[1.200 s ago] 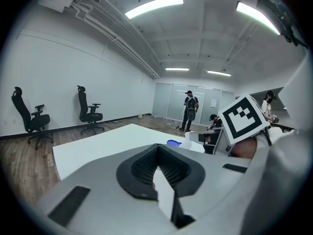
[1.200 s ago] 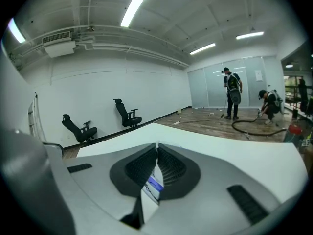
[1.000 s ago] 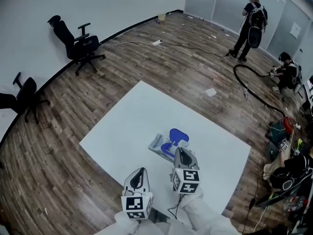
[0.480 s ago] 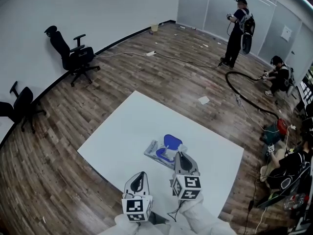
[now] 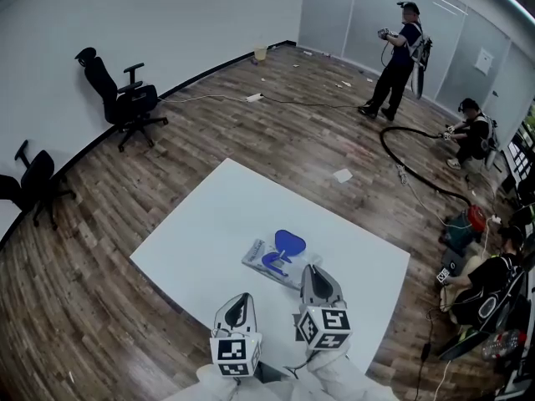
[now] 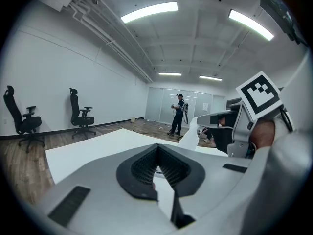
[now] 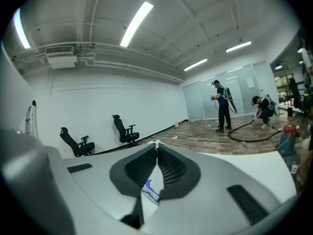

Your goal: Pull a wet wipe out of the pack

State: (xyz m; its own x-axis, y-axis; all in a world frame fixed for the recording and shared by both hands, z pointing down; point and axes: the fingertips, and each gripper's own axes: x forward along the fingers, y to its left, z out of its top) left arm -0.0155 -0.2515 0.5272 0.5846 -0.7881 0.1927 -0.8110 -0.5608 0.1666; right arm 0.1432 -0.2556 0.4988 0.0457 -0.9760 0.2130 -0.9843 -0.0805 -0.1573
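Note:
A flat wet wipe pack (image 5: 261,260) lies on the white table (image 5: 209,215), its blue lid (image 5: 290,241) flipped open towards the far side. My right gripper (image 5: 311,268) hovers just near and right of the pack's end, its jaws shut with nothing between them. My left gripper (image 5: 242,296) is further back and to the left, clear of the pack and also shut and empty. In the right gripper view the jaws (image 7: 156,144) meet at the tip, and the pack (image 7: 150,190) shows through the gap below. The left gripper view shows its jaws (image 6: 157,146) closed over bare table.
Two black office chairs (image 5: 121,98) (image 5: 29,182) stand by the left wall. A person (image 5: 397,61) stands at the far end of the wooden floor and another (image 5: 472,128) crouches near a black hose (image 5: 410,165). Bags and gear (image 5: 468,224) sit to the right of the table.
My right gripper has drawn back a little towards me, off the pack. The head view has shifted, and the standing person has walked to the left. The left gripper stays put.

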